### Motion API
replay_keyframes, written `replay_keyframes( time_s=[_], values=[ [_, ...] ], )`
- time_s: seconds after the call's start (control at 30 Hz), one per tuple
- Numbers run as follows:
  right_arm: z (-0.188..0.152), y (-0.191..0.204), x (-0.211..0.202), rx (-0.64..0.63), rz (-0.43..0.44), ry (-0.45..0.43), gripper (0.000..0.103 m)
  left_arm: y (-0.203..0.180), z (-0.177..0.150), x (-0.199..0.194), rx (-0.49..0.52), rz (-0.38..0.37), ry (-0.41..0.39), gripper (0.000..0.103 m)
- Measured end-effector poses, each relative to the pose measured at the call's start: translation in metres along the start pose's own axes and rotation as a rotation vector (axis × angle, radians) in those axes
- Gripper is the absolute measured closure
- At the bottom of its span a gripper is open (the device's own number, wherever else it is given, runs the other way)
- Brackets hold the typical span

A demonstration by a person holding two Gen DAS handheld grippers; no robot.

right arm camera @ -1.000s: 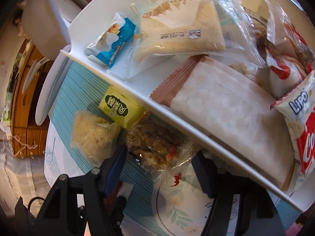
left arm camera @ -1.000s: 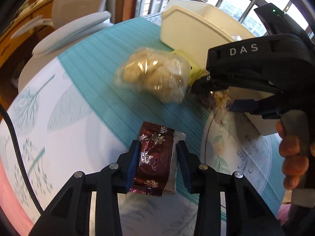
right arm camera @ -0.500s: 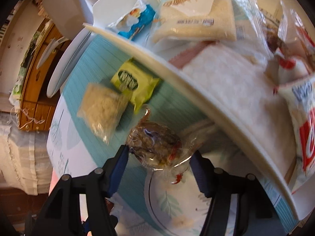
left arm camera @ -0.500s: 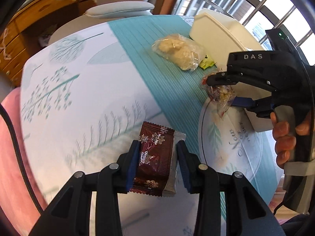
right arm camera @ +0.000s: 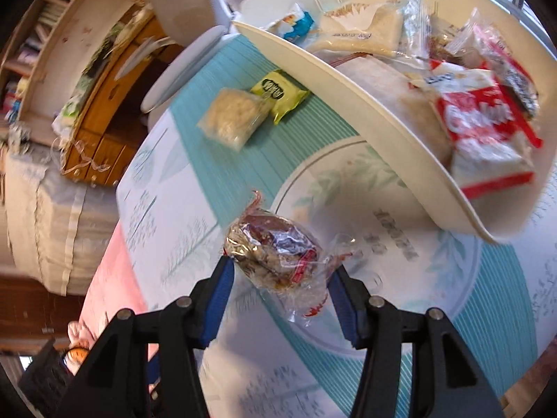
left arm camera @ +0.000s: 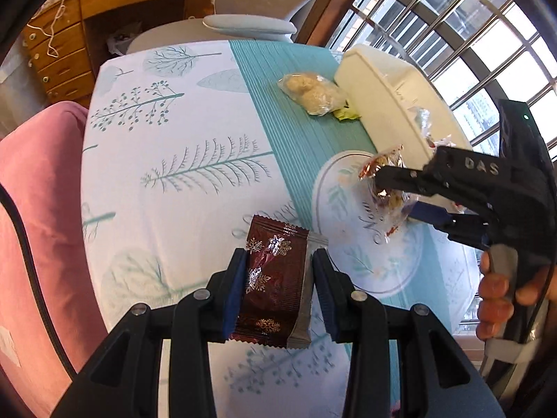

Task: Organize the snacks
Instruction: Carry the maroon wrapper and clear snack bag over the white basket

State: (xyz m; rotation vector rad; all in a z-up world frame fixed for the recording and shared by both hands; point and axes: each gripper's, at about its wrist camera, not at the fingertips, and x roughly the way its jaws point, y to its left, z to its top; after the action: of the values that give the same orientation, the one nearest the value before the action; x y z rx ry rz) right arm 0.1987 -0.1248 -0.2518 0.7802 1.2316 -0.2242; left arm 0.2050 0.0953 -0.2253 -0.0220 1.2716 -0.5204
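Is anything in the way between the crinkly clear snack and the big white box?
Nothing visible blocks it. The right gripper, jaws closing, has the clear-wrapped snack lifted above the tablecloth, and only open space lies between it and the white bin. The bin is already crowded with packets, though.

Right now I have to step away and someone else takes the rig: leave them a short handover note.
Left claw: shut on the dark red snowflake packet, held above the tablecloth.
Right claw: closing on the clear-wrapped nut snack, lifted off the table.
White bin: already holds several snacks.
Left on the table: the pale puffed snack bag and the yellow-green packet, beside the bin.
To do: bin both held snacks, then those two.
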Motion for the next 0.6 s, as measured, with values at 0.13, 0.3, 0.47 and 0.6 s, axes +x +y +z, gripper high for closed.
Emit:
replay_keyframes(
  time_s=[0.13,0.3,0.47,0.6],
  values=[
    [-0.015,-0.003,-0.024,-0.086,0.037,-0.002,0.048,-0.01,-0.012,-0.015,-0.051,0.021,-0.024,0.066],
    [-0.023,-0.014,-0.053,-0.243,0.06,-0.062,0.048,-0.032,-0.019,-0.029,-0.065,0.043,-0.053,0.066],
    [-0.011,-0.042,-0.074,-0.294,0.104,-0.072,0.048,-0.058,-0.027,-0.039,-0.118,0.071,-0.099,0.066],
    [0.0,-0.063,-0.094,-0.344,0.165,-0.078,0.048,-0.084,-0.033,-0.04,-0.188,0.062,-0.129,0.066]
  ],
)
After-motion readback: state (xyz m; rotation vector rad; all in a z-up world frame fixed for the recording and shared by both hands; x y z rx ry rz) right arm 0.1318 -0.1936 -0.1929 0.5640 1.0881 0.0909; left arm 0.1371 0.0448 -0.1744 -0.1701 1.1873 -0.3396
